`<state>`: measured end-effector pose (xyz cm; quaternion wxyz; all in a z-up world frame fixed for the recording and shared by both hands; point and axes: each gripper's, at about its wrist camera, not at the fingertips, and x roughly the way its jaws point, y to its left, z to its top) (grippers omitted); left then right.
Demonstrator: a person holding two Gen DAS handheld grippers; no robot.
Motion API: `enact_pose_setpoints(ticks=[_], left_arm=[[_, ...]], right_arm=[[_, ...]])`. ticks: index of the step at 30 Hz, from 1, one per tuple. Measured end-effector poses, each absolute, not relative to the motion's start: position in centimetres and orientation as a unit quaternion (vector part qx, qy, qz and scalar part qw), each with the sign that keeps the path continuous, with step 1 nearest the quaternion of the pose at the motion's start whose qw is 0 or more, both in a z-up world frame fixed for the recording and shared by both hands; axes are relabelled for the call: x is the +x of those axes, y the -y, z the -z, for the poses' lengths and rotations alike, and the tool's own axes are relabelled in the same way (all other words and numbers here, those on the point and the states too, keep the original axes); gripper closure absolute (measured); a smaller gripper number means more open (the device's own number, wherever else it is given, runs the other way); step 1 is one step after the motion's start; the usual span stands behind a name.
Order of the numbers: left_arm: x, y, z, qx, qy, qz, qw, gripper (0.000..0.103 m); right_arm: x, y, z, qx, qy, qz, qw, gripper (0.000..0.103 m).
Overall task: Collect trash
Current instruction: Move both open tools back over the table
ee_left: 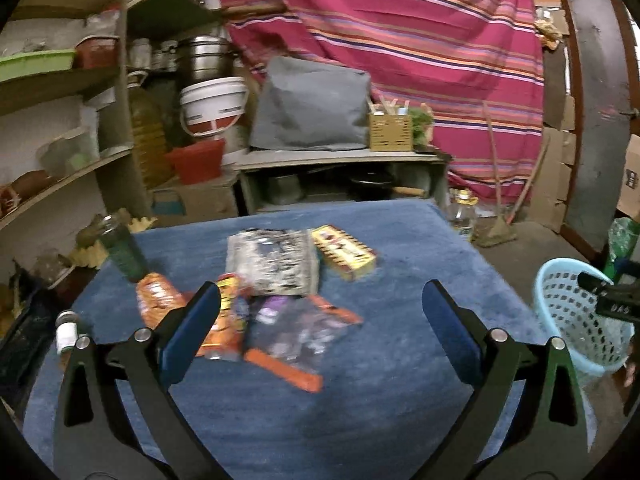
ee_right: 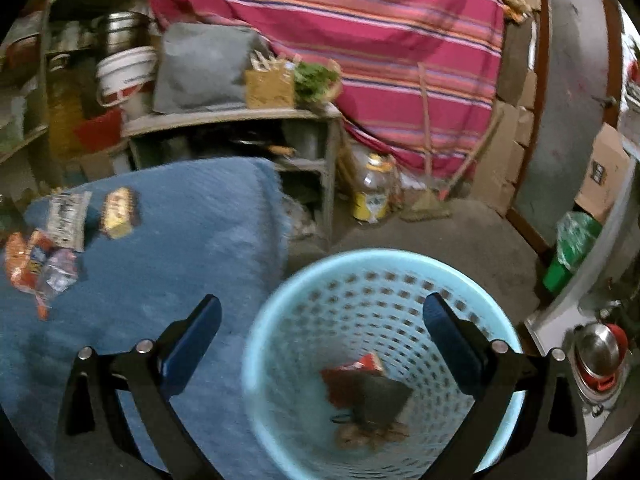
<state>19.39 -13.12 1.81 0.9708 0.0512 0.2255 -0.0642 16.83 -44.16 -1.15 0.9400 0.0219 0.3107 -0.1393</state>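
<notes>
Several wrappers lie on the blue-covered table (ee_left: 400,360): an orange packet (ee_left: 160,300), a clear purple wrapper (ee_left: 296,332), a black-and-white packet (ee_left: 272,260) and a yellow box (ee_left: 344,252). My left gripper (ee_left: 320,308) is open and empty above the table's near side, just short of the wrappers. My right gripper (ee_right: 320,320) is open and empty over the light blue basket (ee_right: 304,280), which holds a red and dark wrapper (ee_right: 364,388). The basket also shows in the left wrist view (ee_left: 576,304), right of the table.
A green glass bottle (ee_left: 120,248) and a small white jar (ee_left: 66,332) stand at the table's left edge. Shelves with pots and buckets (ee_left: 212,104) lie behind. An oil jug (ee_right: 372,192) stands on the floor; a steel and red pot (ee_right: 600,356) is at right.
</notes>
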Motion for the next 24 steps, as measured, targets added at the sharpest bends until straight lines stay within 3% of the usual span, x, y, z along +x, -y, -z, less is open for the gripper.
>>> enact_pose_setpoints(ticks=[10,20,24], left_arm=[[20.2,3.6,-0.6,0.026,-0.244,0.006,0.969,0.006],[24.5,-4.9,3.1,-0.016,-0.315,-0.041,0.948,0.006],[26.8,-6.2,5.0,-0.041,-0.347,-0.027,0.937,0.016]], right_arm=[[19.4,34.3,0.2,0.001,-0.303,0.079,0.95,0.004],[21.8,26.9,2.3,-0.044,-0.325,0.04,0.944,0.004],[22.9,25.5,3.2,-0.052,-0.335,0.028,0.94,0.004]])
